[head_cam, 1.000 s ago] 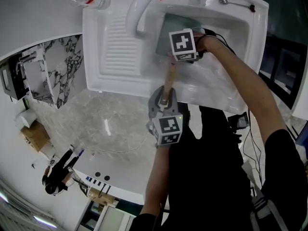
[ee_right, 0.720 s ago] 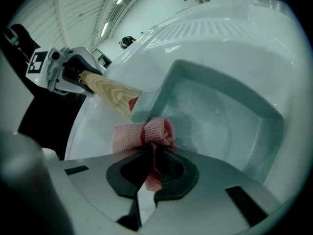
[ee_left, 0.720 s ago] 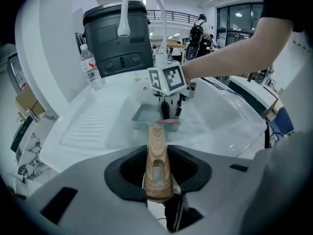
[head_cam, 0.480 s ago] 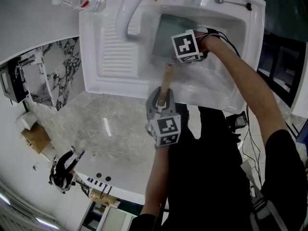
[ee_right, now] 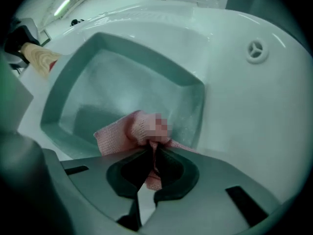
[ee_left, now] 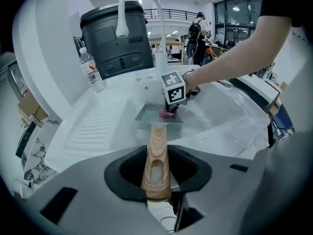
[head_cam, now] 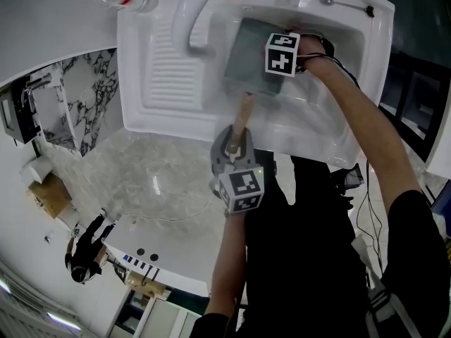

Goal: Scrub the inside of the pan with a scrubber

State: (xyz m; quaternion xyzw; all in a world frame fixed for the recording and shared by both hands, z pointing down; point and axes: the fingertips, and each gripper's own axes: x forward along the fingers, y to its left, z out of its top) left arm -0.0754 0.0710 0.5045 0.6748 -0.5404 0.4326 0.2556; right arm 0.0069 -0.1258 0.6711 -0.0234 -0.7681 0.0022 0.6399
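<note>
Since a second ago your right gripper (ee_right: 151, 153), jaws clenched on the pink scrubber (ee_right: 129, 131), has slid toward the far edge of the pan (head_cam: 250, 55), while your left gripper (ee_left: 156, 180) jaws grasp its wooden handle (ee_left: 157, 146), which points straight back at you from the sink (head_cam: 331, 125).

I see the square grey pan (head_cam: 250, 51) lying in the basin of the white sink (head_cam: 162, 83). My left gripper (head_cam: 236, 146) clamps the pan's wooden handle (head_cam: 243, 111) at the sink's near rim. My right gripper (head_cam: 283, 58) hangs over the pan's right edge; its fingers are hidden beneath its marker cube. A spoon (head_cam: 342, 4) rests on the far rim.
</note>
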